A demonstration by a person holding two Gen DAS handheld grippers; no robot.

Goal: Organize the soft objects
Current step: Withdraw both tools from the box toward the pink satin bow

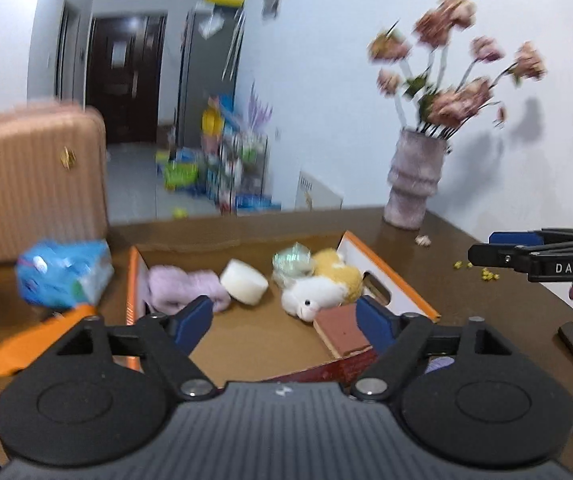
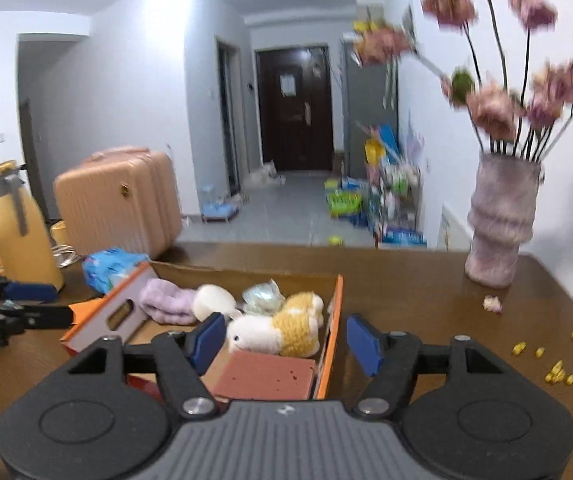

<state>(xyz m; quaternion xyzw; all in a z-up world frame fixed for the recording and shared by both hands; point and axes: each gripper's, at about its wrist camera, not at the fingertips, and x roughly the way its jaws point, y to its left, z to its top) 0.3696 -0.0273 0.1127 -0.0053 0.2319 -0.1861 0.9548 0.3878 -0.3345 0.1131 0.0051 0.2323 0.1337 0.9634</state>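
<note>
An open cardboard box with orange rims [image 1: 390, 276] [image 2: 336, 320] stands on the brown table. Inside lie a lilac towel [image 1: 182, 288] [image 2: 164, 300], a white round sponge [image 1: 244, 286] [image 2: 214, 300], a clear bag [image 1: 292, 262] [image 2: 262, 298], a white-and-yellow plush [image 1: 326, 284] [image 2: 298, 332] and a brick-red sponge [image 1: 342, 332] [image 2: 270, 374]. My left gripper [image 1: 284, 312] [image 2: 60, 304] hovers open over the box's near end, holding nothing. My right gripper [image 2: 285, 328] [image 1: 482, 246] is open and empty too, above the box's right wall.
A blue tissue pack [image 1: 64, 276] [image 2: 112, 266] lies left of the box, with a yellow jug [image 2: 22, 232] and a pink suitcase [image 1: 34, 188] beyond. A vase of pink flowers [image 1: 414, 184] [image 2: 500, 224] stands back right. Small yellow bits [image 2: 556, 374] dot the table's right side.
</note>
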